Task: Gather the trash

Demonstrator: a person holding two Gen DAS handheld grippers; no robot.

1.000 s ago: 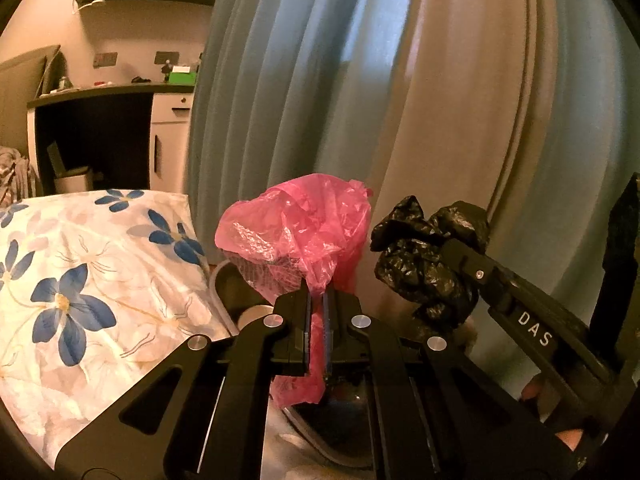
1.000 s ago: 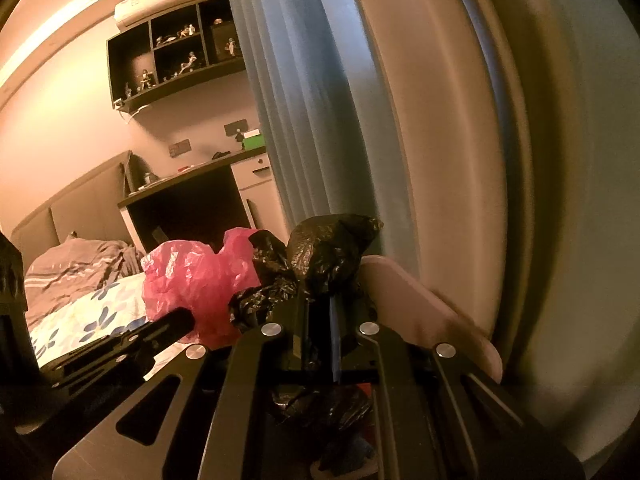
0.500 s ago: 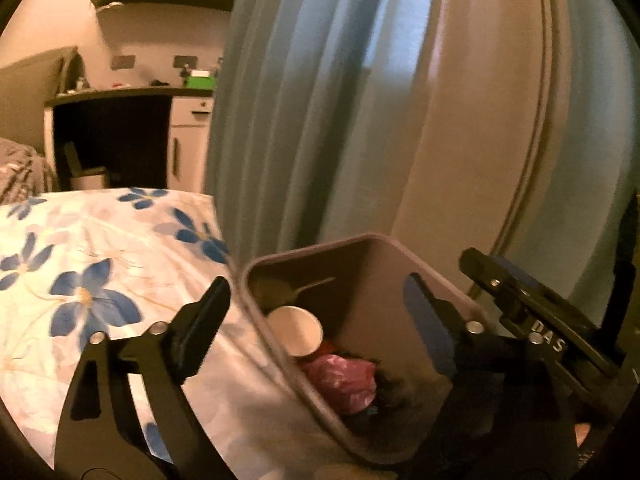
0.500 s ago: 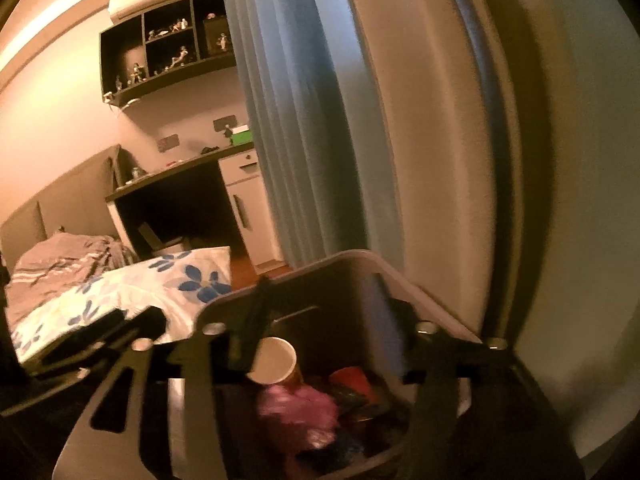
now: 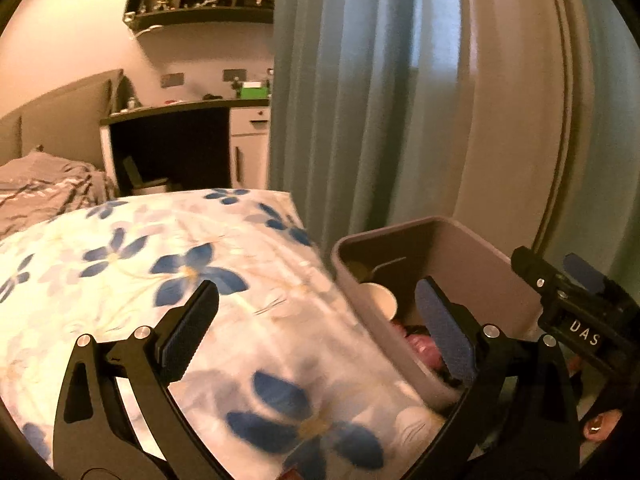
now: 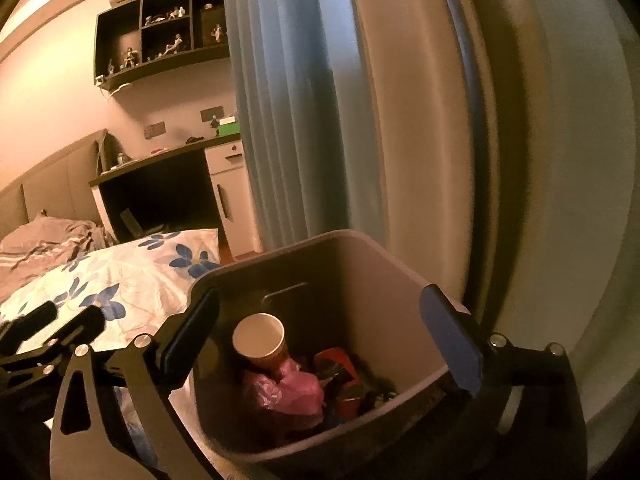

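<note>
The bedcover (image 5: 168, 280) is showing blue flowers on a white ground; the bin (image 6: 360, 264) is looking grey, with a pink bag (image 6: 292, 394) and a white-mouthed paper cup (image 6: 259, 338) lying in it; the curtain (image 5: 344, 100) is hanging pale blue; both grippers' fingers (image 6: 452, 344) are wearing blue pads on black frames.

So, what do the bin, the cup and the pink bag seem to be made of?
Bin: probably matte moulded plastic, with smooth walls and rounded corners.
Cup: likely paper, with a thin rolled rim and white inside.
Pink bag: thin glossy plastic film, crumpled and slightly translucent.
</note>
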